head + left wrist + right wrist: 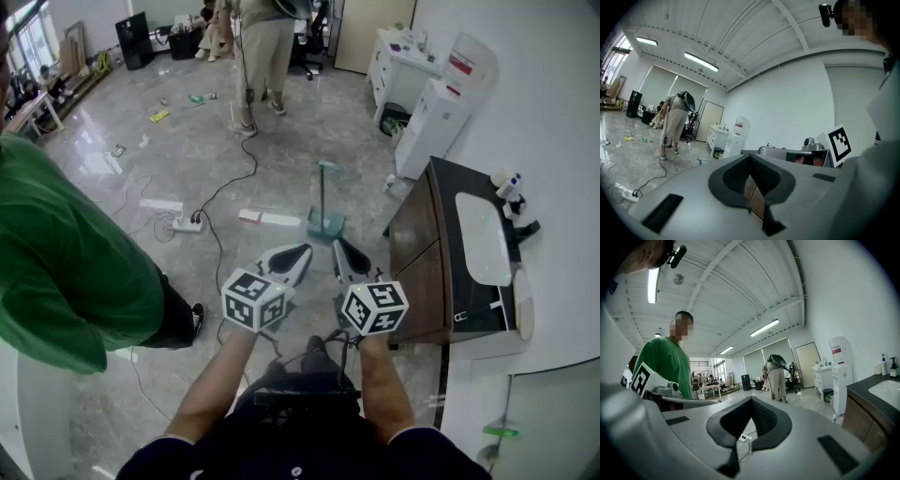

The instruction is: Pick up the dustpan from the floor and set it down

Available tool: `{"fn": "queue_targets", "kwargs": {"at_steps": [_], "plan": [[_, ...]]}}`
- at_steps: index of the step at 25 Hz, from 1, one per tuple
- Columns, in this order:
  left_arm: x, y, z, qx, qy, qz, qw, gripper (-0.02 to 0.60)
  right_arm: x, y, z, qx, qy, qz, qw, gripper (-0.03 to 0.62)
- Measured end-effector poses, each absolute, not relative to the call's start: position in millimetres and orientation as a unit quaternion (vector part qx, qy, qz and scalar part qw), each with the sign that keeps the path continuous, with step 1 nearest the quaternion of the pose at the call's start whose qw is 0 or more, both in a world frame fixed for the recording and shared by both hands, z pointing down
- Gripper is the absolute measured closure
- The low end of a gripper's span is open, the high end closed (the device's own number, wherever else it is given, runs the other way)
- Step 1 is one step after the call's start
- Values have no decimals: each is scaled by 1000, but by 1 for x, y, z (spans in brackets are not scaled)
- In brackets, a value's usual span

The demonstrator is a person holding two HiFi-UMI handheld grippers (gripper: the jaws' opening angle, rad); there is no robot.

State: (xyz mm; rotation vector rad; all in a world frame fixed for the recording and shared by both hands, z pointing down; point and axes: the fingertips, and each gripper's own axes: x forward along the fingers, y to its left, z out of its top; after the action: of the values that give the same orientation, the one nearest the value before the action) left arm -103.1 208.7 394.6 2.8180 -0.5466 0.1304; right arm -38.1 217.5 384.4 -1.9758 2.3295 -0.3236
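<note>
Currently, both tongs are held side by side in front of the operator's body, pointing forward and roughly level.

1. Left tongs: clenched. The left gripper view shows the two dark pads meeting at the tip, with nothing between them.
2. Right tongs: clenched. The right gripper view shows the pads closed at the tip, likewise empty.

The dustpan is teal and stands on the floor with its long handle rising upright. In the head view it lies ahead of the tongs, beyond their tips and roughly on the line between the two, slightly nearer the right one. Neither tongs touches it; a clear stretch of floor separates them from it. In the left gripper view a small teal shape just to the left of the tip appears to be the same dustpan, too small to confirm.

Surroundings:
- A white strip lies on the floor just left of the dustpan.
- A power strip with a black cable lies farther left.
- A dark desk with a white basin stands to the right of the dustpan.
- A person in a green shirt stands at the operator's left.
- A person in light trousers stands farther back.
</note>
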Motion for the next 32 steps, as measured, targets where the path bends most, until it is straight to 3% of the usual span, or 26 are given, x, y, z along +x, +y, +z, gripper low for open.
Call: {"fn": "queue_targets", "kwargs": {"at_steps": [32], "plan": [[-115,196,407,973,-180,45,136,568,-48,205,392,-652,750,-110,27,588]]}}
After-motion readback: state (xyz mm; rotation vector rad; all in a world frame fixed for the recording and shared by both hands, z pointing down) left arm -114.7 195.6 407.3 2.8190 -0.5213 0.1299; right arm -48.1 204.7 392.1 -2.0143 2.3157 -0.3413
